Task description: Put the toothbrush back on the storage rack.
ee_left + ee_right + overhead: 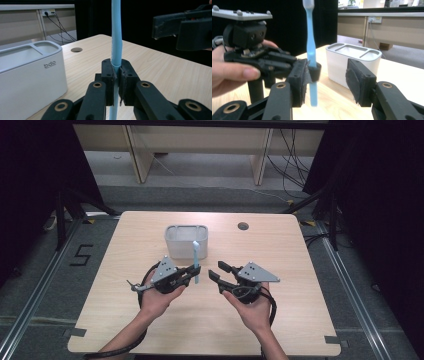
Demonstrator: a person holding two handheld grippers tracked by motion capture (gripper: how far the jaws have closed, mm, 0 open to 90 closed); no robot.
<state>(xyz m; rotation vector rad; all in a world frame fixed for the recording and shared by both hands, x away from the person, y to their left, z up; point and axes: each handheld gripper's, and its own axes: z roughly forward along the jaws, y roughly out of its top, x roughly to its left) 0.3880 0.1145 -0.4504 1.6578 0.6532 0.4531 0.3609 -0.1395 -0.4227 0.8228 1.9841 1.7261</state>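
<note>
- High view: the left gripper (192, 272) is clamped on a light blue toothbrush (196, 257), which stands upright above the table (125, 320), just in front of the white holder (186, 240). The right gripper (216, 270) sits just to the toothbrush's right with its jaws apart and nothing between them. Each gripper is held in a hand near the table's middle; a round hole (243, 226) lies in the tabletop behind them.
- Left gripper view: the left gripper (116, 75) has its jaws tight on the toothbrush (116, 37) handle, which runs straight up out of frame and down below the pads. The holder (30, 72) stands at the left, with open compartments on top. The right gripper's jaws show at upper right, clear of the handle.
- Right gripper view: the right gripper (328, 80) has its jaws wide, touching nothing. Ahead, the left gripper (312, 71) grips the toothbrush (311, 42) low on its handle, bristle head up. The holder (352, 62) stands just behind, to the right.
</note>
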